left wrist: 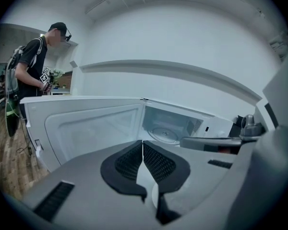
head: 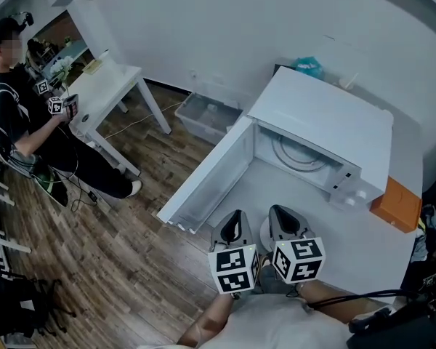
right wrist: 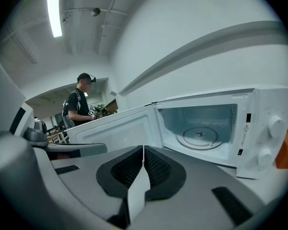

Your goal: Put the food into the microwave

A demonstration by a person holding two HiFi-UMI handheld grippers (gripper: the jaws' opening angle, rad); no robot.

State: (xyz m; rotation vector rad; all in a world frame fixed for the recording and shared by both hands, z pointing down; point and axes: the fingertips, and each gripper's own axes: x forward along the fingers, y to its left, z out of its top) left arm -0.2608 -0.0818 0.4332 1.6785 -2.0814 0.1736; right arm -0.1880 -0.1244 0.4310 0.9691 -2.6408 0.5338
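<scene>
White microwave (head: 327,133) stands mid-frame on the table (head: 363,249), its door (head: 203,174) swung wide and the cavity bare for loading. At the lower centre, the left gripper (head: 235,218) and right gripper (head: 280,215) sit side by side. Each has its fingers clenched on a thin white dish edge (right wrist: 137,190), probably to share its weight, and the food itself is hidden.

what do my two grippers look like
Both the left gripper and right gripper are grey with black ribbed pads. Each carries a white cube with black square markers. A black cable trails from the right one.
</scene>
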